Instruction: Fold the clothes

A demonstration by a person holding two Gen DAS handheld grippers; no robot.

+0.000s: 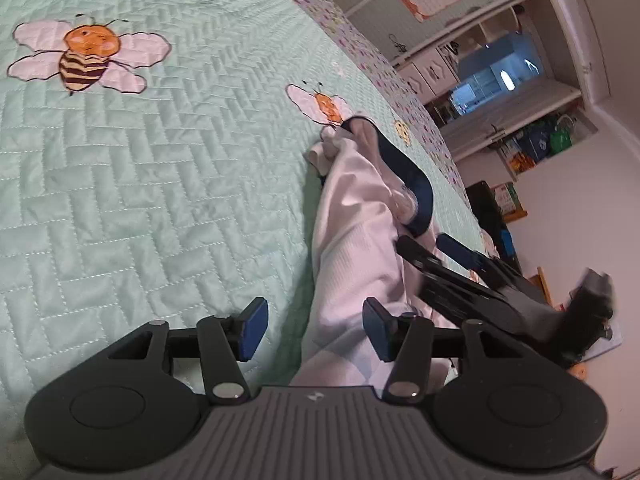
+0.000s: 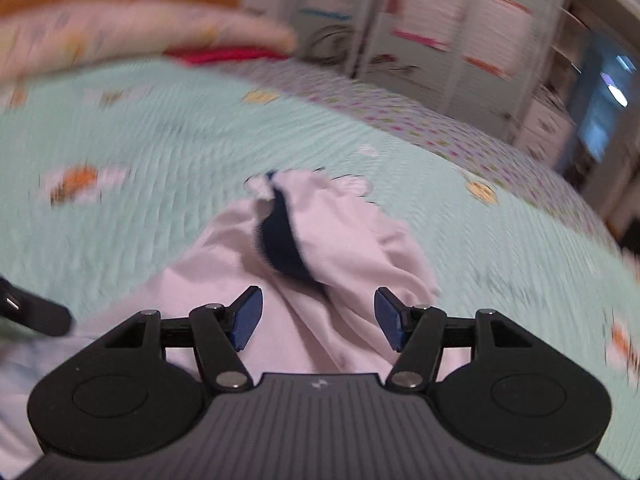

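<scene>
On the green bee quilt (image 1: 160,200) I'm hovering both grippers, left (image 1: 314,330) and right (image 2: 318,320), jaws apart and empty, over the bunched white shirt (image 1: 352,240), risking pinching several layers at once.

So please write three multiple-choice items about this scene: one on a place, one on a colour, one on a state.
1. Where does the white garment lie?
A. on the quilted bedspread
B. on a wooden floor
C. in a basket

2. What colour is the garment's collar trim?
A. red
B. dark blue
C. yellow

3. How do the fingers of the right gripper stand?
A. shut on the garment
B. shut on nothing
C. open, holding nothing

Answers:
1 A: green bedspread shows all around the cloth.
2 B: a navy band curves along its edge.
3 C: the blue pads stand wide apart over the cloth.
</scene>
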